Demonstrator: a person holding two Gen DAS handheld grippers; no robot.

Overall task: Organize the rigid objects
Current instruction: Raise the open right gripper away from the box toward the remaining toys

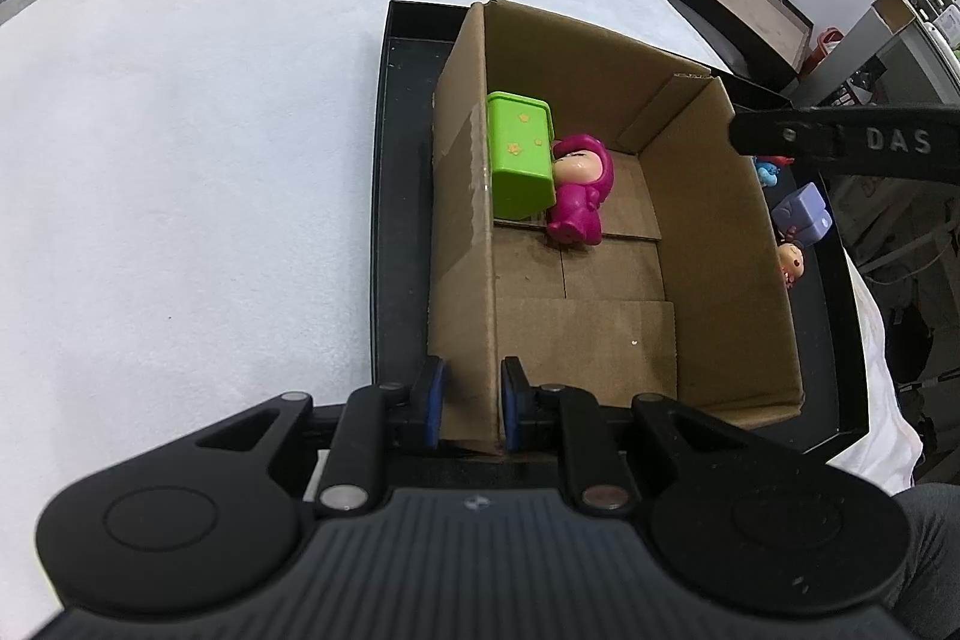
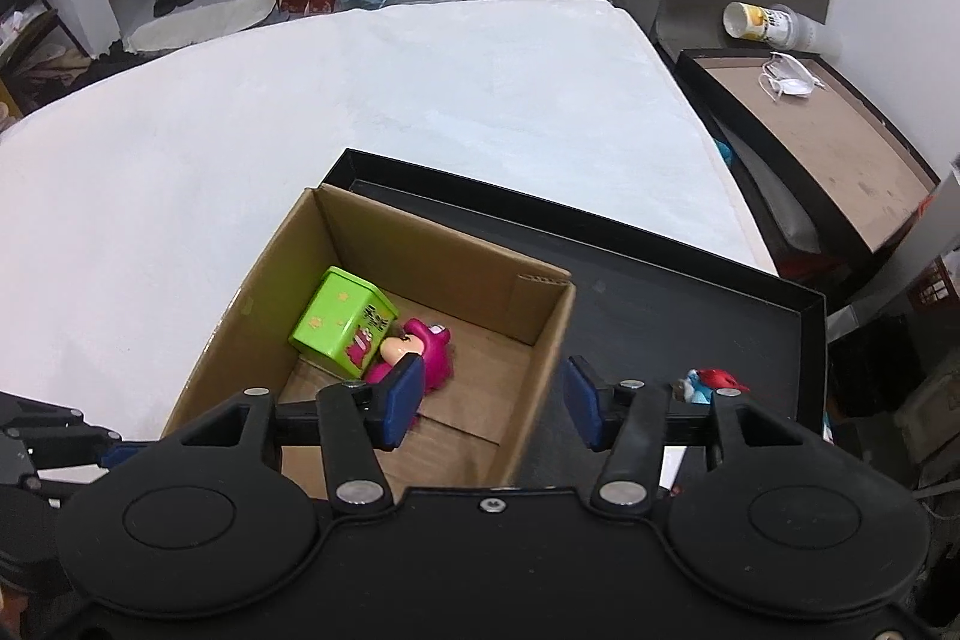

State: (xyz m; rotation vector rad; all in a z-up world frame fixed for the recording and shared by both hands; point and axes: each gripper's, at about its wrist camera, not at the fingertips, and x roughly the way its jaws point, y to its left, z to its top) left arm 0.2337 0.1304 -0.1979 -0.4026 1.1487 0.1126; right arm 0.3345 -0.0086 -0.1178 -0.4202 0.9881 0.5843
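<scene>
A cardboard box [image 1: 714,232] stands in a black tray [image 1: 402,196] on the white table. Inside lie a green tin [image 1: 519,154] and a pink doll [image 1: 579,193], touching. My left gripper [image 1: 471,409] is shut on the box's near left wall. In the right wrist view my right gripper [image 2: 489,403] is open and empty above the box's [image 2: 252,304] right wall, with the green tin [image 2: 342,319] and pink doll [image 2: 420,349] below. A blue-red figure [image 2: 708,382] lies in the tray [image 2: 690,304] to the right.
Right of the box in the tray lie a purple block [image 1: 804,214], a small doll [image 1: 792,262] and a blue figure [image 1: 768,172]. A black case [image 2: 828,142] with a mask and a cup stands beyond the table's right edge.
</scene>
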